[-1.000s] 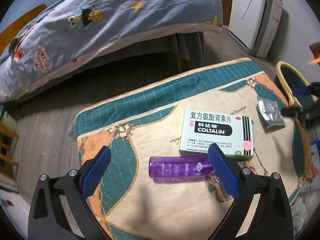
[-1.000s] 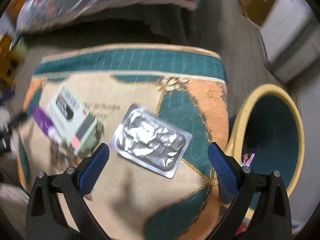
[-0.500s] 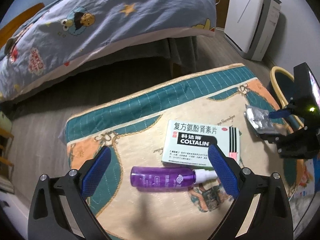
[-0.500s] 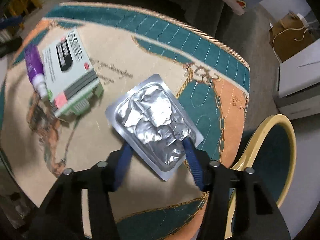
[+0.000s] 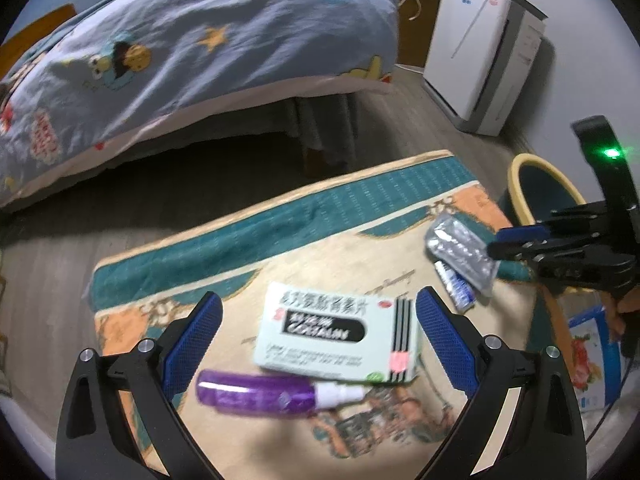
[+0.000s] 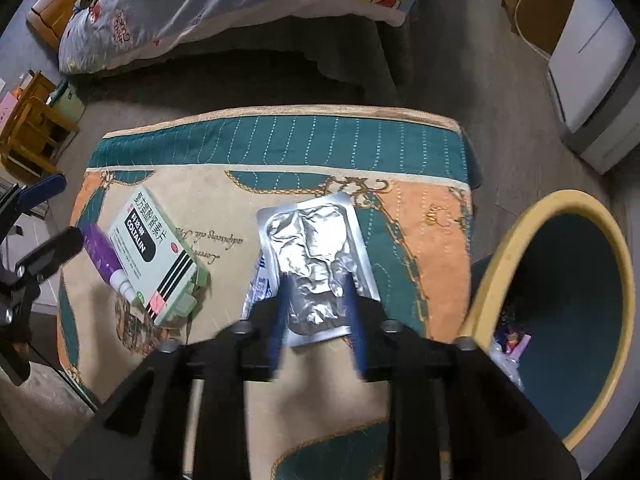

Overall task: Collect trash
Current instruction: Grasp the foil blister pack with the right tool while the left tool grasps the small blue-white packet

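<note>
Bedroom floor shows round a quilted mat (image 6: 424, 240), the bed (image 5: 180, 52) beyond its far edge and a yellow-rimmed bin (image 6: 492, 264) just off its right edge. Half a second ago the foil pack (image 6: 316, 256) lay flat on the mat; now the right gripper (image 6: 316, 312) is clamped on its near end and has tilted it up, baring a small white-and-blue sachet (image 5: 456, 286) beneath it. That gripper has drawn nearer the bin, whose dark inside already holds some scraps at the bottom. The left gripper (image 5: 320, 340) has moved in over the mat: the box (image 5: 336, 332) now sits between its spread, empty fingers, where before it lay ahead of them. A purple bottle (image 5: 256, 394) touches the box's near side, well apart from the pack. Bare mat lies between box and pack, and open mat runs from the pack to the edge by the bin.
</note>
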Demonstrator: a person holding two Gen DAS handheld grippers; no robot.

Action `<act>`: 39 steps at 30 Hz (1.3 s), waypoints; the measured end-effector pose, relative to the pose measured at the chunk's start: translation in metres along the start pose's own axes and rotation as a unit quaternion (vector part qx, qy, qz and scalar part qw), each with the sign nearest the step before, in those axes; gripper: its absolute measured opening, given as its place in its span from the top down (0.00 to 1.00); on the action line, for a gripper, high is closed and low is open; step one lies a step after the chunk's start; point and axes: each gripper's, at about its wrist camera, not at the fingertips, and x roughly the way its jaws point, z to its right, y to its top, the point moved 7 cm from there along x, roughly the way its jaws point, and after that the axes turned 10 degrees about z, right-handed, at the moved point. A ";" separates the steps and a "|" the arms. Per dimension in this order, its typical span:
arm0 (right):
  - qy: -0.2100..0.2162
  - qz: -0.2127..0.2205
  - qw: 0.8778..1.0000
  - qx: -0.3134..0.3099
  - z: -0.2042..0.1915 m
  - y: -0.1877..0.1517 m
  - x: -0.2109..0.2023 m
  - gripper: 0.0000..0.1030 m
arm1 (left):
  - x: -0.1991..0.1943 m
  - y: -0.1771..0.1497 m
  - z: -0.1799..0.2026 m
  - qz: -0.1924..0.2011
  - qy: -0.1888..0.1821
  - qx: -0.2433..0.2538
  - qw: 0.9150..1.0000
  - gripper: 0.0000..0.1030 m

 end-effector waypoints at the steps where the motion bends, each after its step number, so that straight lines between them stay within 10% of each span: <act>1: -0.001 -0.001 1.000 -0.002 -0.002 0.001 0.003 0.32 | 0.003 0.002 0.004 0.000 -0.003 0.006 1.000 0.06; 3: -0.004 -0.003 1.000 -0.009 -0.003 -0.002 0.005 0.18 | 0.008 0.004 0.008 0.000 -0.004 0.017 1.000 0.06; 12: -0.018 -0.054 0.998 0.013 0.006 -0.005 0.046 0.17 | 0.035 0.017 0.009 -0.015 -0.017 0.003 1.000 0.06; 19: -0.007 -0.052 0.998 0.022 0.012 0.002 0.040 0.32 | 0.045 0.023 0.021 -0.018 -0.031 -0.001 0.999 0.06; 39: 0.003 0.045 0.986 0.158 0.083 0.022 -0.024 0.34 | 0.088 -0.015 0.110 -0.079 -0.071 0.077 0.991 0.08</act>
